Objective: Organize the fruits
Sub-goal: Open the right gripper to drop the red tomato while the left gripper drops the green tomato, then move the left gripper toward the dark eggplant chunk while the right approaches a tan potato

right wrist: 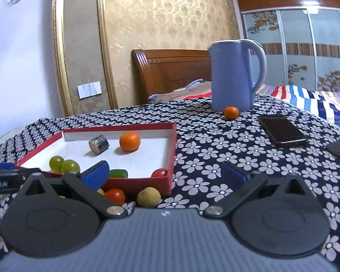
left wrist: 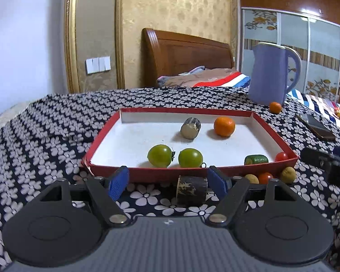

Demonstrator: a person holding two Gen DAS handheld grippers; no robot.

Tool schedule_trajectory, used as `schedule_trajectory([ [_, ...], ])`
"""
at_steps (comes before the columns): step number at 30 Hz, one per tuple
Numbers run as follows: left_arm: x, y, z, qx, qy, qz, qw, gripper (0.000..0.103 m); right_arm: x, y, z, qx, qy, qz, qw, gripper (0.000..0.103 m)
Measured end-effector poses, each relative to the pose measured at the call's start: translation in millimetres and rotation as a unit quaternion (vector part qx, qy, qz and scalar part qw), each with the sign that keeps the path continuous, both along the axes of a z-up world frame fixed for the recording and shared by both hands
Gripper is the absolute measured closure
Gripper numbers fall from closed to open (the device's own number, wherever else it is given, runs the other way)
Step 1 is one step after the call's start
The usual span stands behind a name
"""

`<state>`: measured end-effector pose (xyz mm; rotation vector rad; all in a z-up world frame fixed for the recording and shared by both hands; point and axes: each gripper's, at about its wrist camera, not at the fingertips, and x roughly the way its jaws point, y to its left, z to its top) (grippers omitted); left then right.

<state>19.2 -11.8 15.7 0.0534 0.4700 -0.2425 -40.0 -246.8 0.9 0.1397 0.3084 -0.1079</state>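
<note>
Fruit gathered in and beside a red tray (left wrist: 133, 174) on a flowered cloth (left wrist: 45, 122).

Both tongs are held open and empty: a dark cane piece (left wrist: 191, 190) lies between the left gripper (left wrist: 167, 182) pads, untouched. At the right gripper (right wrist: 165, 176)'s ten o'clock, a red tomato (right wrist: 115, 196) and a tan fruit (right wrist: 148, 196) lie just outside the tray.

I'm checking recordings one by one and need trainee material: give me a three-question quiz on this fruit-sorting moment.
1. True or false: the left gripper is clamped on the dark sugarcane stub lying on the cloth.
2. How many green round tomatoes lie in the red-walled white tray?
3. The small orange mandarin outside the tray sits beside: A) the black phone B) the tall blue kettle C) the bed headboard.

Key: 1 false, it is open; 2 two; 3 B.
</note>
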Motion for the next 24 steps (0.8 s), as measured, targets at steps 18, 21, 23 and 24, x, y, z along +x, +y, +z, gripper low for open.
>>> schedule_trajectory([
  [18, 6.4, -12.9, -19.5, 0.022, 0.016, 0.019, 0.9994, 0.022, 8.3, 7.6, -11.5, -0.021, 0.028, -0.007, 0.999, 0.0],
  [21, 7.0, -14.1, -22.0, 0.03, 0.018, 0.019, 0.9992, 0.022, 8.0, 9.6, -11.5, -0.027, 0.029, -0.008, 0.999, 0.0],
  [23, 8.1, -12.5, -24.2, 0.028, 0.024, 0.015, 0.9992, 0.022, 8.2, 8.3, -11.6, -0.022, 0.031, -0.008, 0.999, 0.0],
  [24, 9.5, -11.2, -24.7, 0.024, 0.029, 0.014, 0.9992, 0.022, 8.7, 7.4, -11.9, -0.018, 0.034, -0.007, 0.999, 0.0],
])
